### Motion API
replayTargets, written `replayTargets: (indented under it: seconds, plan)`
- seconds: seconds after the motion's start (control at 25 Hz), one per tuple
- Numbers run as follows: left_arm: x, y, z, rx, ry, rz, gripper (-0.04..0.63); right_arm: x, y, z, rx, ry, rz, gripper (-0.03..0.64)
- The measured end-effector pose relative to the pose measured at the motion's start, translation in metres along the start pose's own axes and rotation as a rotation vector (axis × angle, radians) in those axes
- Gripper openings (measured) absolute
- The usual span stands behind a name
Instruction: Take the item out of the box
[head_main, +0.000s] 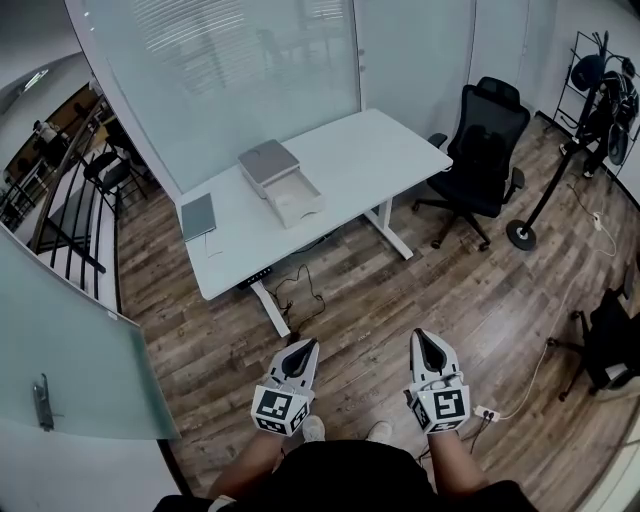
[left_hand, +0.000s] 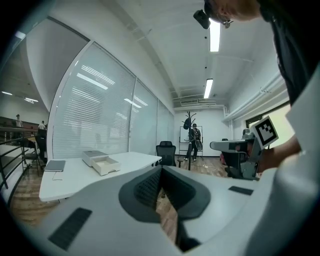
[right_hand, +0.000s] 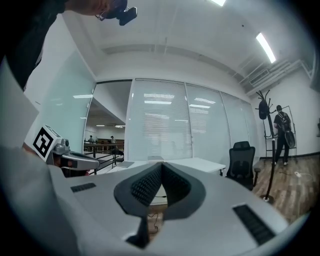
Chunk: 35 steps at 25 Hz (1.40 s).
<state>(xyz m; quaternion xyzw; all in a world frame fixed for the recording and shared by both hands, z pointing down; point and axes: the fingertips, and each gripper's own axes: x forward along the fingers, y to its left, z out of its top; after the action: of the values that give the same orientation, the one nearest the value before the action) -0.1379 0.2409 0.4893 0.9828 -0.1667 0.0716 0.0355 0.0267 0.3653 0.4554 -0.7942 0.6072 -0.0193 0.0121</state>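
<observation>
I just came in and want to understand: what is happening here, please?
A person stands some way from the white desk, holding the left gripper and the right gripper, both shut and empty. On the desk sits a box with its drawer pulled open. Neither gripper is near it.

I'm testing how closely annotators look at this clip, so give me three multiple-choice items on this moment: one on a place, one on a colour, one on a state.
1. Where does the drawer box stand?
A. on the white desk
B. on the floor
C. in the person's hands

2. What colour is the office chair?
A. red
B. black
C. white

3. How is the box's drawer?
A. pushed fully shut
B. taken out and lying on the floor
C. pulled open

Answers: 1 A, the head view shows it on the desktop; 2 B, its seat, back and base are all black; 3 C, the drawer sticks out of the box front.
</observation>
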Motion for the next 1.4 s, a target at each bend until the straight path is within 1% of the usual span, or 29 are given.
replayTargets:
  seconds: [0.28, 0.4, 0.52, 0.72, 0.88, 1.08, 1.12, 1.24, 1.28, 1.4]
  plan:
    - [0.019, -0.032, 0.003, 0.006, -0.003, 0.008, 0.012, -0.015, -0.03, 0.01, -0.017, -0.014, 0.028, 0.006]
    - [0.018, -0.043, -0.003, 0.0, 0.006, 0.019, 0.011, -0.018, -0.03, 0.005, -0.025, -0.002, 0.073, 0.006]
    - [0.021, -0.05, -0.009, -0.011, 0.014, 0.038, 0.012, -0.016, -0.036, -0.004, -0.018, 0.011, 0.08, 0.006]
    - [0.037, -0.049, -0.008, -0.013, 0.018, 0.04, 0.012, -0.001, -0.036, -0.012, -0.006, 0.045, 0.115, 0.006]
    - [0.057, -0.032, -0.002, -0.007, 0.01, 0.039, 0.011, 0.027, -0.04, -0.012, -0.018, 0.052, 0.116, 0.006]
    - [0.084, 0.009, 0.01, 0.017, 0.001, 0.057, 0.012, 0.082, -0.035, -0.002, -0.042, 0.037, 0.166, 0.006]
    - [0.09, 0.02, 0.013, 0.02, -0.003, 0.062, 0.011, 0.096, -0.034, 0.001, -0.049, 0.041, 0.171, 0.006]
    - [0.106, 0.051, 0.02, 0.011, -0.013, 0.07, 0.011, 0.134, -0.032, 0.01, -0.081, 0.099, 0.15, 0.006]
    - [0.111, 0.061, 0.022, 0.008, -0.016, 0.071, 0.012, 0.146, -0.03, 0.013, -0.091, 0.1, 0.148, 0.006]
    - [0.125, 0.086, 0.029, 0.002, -0.027, 0.07, 0.012, 0.179, -0.025, 0.016, -0.099, 0.06, 0.158, 0.006]
